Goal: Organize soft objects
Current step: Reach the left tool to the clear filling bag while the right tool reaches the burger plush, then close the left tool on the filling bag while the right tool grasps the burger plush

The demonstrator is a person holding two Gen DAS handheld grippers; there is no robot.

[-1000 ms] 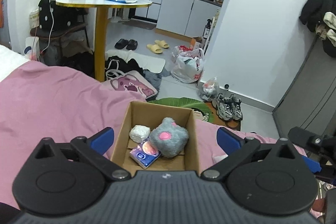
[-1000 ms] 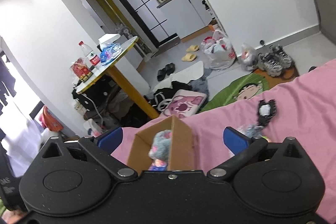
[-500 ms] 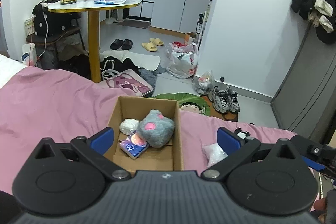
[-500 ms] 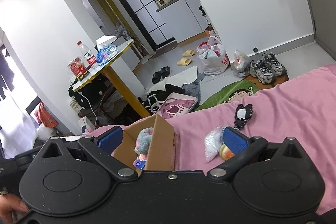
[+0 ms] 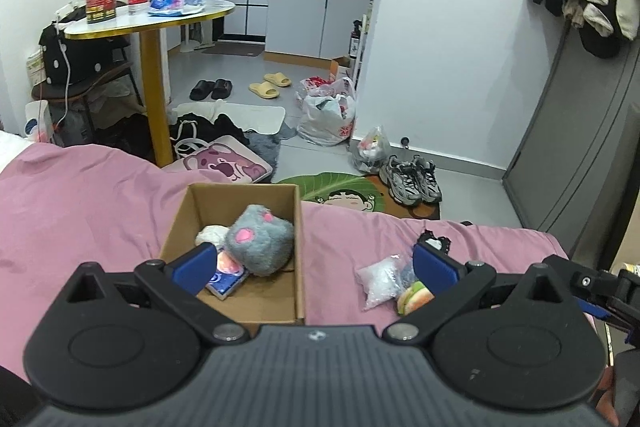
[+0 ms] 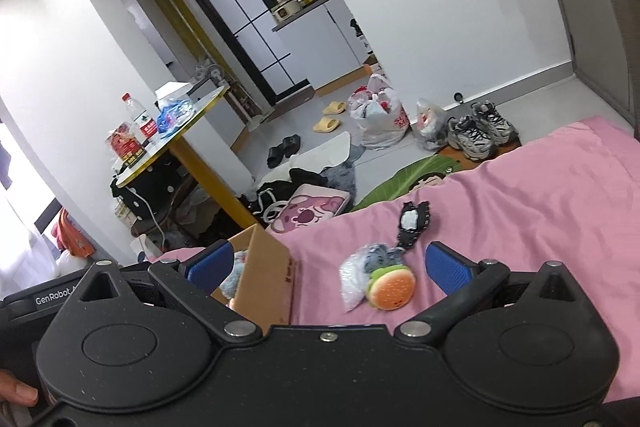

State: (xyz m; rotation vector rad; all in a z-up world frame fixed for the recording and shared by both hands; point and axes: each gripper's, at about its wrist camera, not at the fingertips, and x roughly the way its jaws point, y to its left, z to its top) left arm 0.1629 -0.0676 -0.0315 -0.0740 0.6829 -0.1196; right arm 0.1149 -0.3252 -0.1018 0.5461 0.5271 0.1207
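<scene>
Overhead, both tools, left (image 5: 314, 263) and right (image 6: 328, 263), are held spread and empty above a pink bed (image 5: 80, 211). On it a box (image 5: 298, 227) holds a grey plush (image 5: 260, 239); a burger toy (image 6: 391, 286) and bag (image 6: 352, 283) lie beside it. Beyond, shoes (image 5: 410, 179) and a desk (image 5: 152, 21) are seen on the floor.

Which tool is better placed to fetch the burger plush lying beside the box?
Right, probably: the burger plush sits between the open right tool fingers, whereas the left tool faces the cardboard box.
</scene>
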